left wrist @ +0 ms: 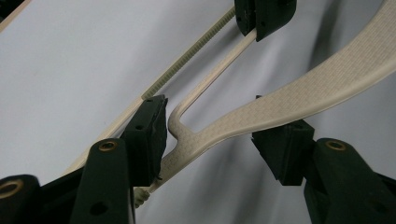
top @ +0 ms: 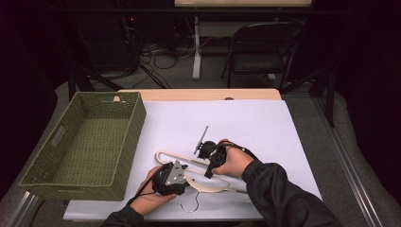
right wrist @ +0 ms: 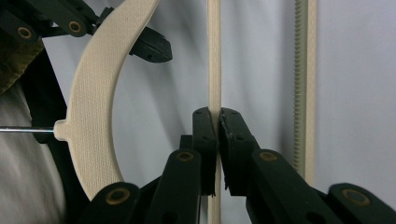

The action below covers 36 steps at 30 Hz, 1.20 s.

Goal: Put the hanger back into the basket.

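Observation:
A cream clothes hanger (top: 210,187) lies flat on the white table top (top: 246,123), with its wire hook (top: 191,206) pointing toward the near edge. My left gripper (top: 188,178) straddles the hanger's broad curved shoulder (left wrist: 289,102). In the left gripper view its jaws (left wrist: 217,140) stand apart, one pad against the shoulder's fork and the other off it. My right gripper (top: 208,171) is shut on the hanger's thin lower bar (right wrist: 214,56), and the pads pinch it from both sides (right wrist: 218,126). A ridged bar (right wrist: 301,70) runs parallel beside it.
A green woven basket (top: 131,142) stands at the table's left, close to my left hand. The table's far right half is bare white surface. Beyond the table are a folding chair (top: 265,52), a desk leg and cables on the floor.

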### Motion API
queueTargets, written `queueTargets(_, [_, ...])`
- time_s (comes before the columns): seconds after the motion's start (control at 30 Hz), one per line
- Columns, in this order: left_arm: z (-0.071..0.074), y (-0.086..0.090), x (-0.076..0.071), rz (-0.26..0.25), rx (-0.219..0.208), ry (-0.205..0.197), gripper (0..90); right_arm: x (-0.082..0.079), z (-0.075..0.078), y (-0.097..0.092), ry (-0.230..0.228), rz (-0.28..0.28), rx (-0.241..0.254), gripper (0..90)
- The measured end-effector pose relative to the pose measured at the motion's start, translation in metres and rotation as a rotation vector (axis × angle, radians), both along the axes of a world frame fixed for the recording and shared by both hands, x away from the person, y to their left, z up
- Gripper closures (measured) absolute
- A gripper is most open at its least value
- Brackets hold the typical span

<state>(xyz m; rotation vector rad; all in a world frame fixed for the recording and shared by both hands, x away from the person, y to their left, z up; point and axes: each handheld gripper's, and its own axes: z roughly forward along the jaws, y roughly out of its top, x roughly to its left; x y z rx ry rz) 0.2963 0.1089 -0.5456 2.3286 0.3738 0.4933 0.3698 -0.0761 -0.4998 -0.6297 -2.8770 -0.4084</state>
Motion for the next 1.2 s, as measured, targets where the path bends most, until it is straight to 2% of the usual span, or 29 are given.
queueTargets(0.1, [-0.001, -0.001, 0.000, -0.002, 0.005, -0.004, 45.8, 0.000, -0.002, 0.000, 0.002, -0.001, 0.002, 85.5])
queueTargets(0.37, [0.000, 0.000, 0.001, -0.004, -0.001, 0.017, 45.8, 0.000, -0.006, -0.001, 0.010, 0.003, 0.020, 85.4])
queueTargets(0.4, [-0.001, 0.000, 0.001, -0.004, 0.000, 0.018, 45.8, 0.000, -0.005, -0.001, 0.009, -0.002, 0.011, 85.3])
queueTargets(0.43, [-0.001, 0.000, 0.001, -0.004, 0.000, 0.019, 45.8, 0.000, -0.006, -0.001, 0.019, -0.003, 0.028, 85.3])
queueTargets(0.53, [-0.001, 0.000, 0.001, -0.003, 0.001, 0.022, 45.8, 0.000, -0.007, -0.001, 0.012, -0.004, 0.011, 85.2])
queueTargets(0.57, [-0.001, 0.000, 0.001, -0.003, 0.003, 0.022, 45.8, 0.000, -0.009, -0.002, 0.031, -0.009, 0.044, 85.2])
queueTargets(0.6, [-0.001, 0.000, 0.001, -0.004, 0.005, 0.023, 45.8, 0.000, -0.009, -0.002, 0.028, -0.008, 0.039, 85.2])
queueTargets(0.63, [-0.001, 0.000, 0.001, -0.005, 0.007, 0.023, 45.8, 0.001, -0.007, -0.002, 0.030, 0.000, 0.008, 85.1])
queueTargets(0.73, [-0.001, 0.000, 0.001, -0.005, 0.009, 0.024, 45.8, 0.001, -0.008, -0.003, 0.031, -0.007, 0.019, 84.7])
queueTargets(0.8, [-0.002, -0.001, 0.002, -0.003, 0.004, 0.023, 45.7, 0.000, -0.009, -0.004, 0.017, -0.020, 0.043, 81.8])
queueTargets(0.87, [-0.002, -0.001, 0.002, -0.004, 0.005, 0.023, 45.7, -0.001, -0.006, -0.005, -0.020, -0.030, 0.028, 76.0])
queueTargets(0.9, [-0.002, -0.001, 0.002, -0.004, 0.006, 0.022, 45.7, 0.000, -0.005, -0.007, -0.008, -0.031, 0.036, 75.6])
queueTargets(0.93, [-0.002, -0.001, 0.002, -0.006, 0.008, 0.024, 45.7, -0.001, -0.006, -0.009, -0.021, -0.043, 0.063, 74.2])
queueTargets(1.0, [-0.002, -0.001, 0.002, -0.006, 0.008, 0.024, 45.7, -0.003, -0.003, -0.014, -0.049, -0.061, 0.064, 70.7])
queueTargets(1.03, [-0.002, -0.001, 0.002, -0.007, 0.008, 0.024, 45.7, -0.003, -0.003, -0.017, -0.052, -0.075, 0.104, 69.5])
queueTargets(1.1, [-0.002, -0.001, 0.002, -0.005, 0.007, 0.027, 45.7, -0.005, 0.004, -0.027, -0.104, -0.096, 0.101, 70.4])
queueTargets(1.2, [-0.002, -0.001, 0.002, -0.003, 0.003, 0.027, 45.7, -0.009, 0.011, -0.036, -0.126, -0.111, 0.126, 70.7])
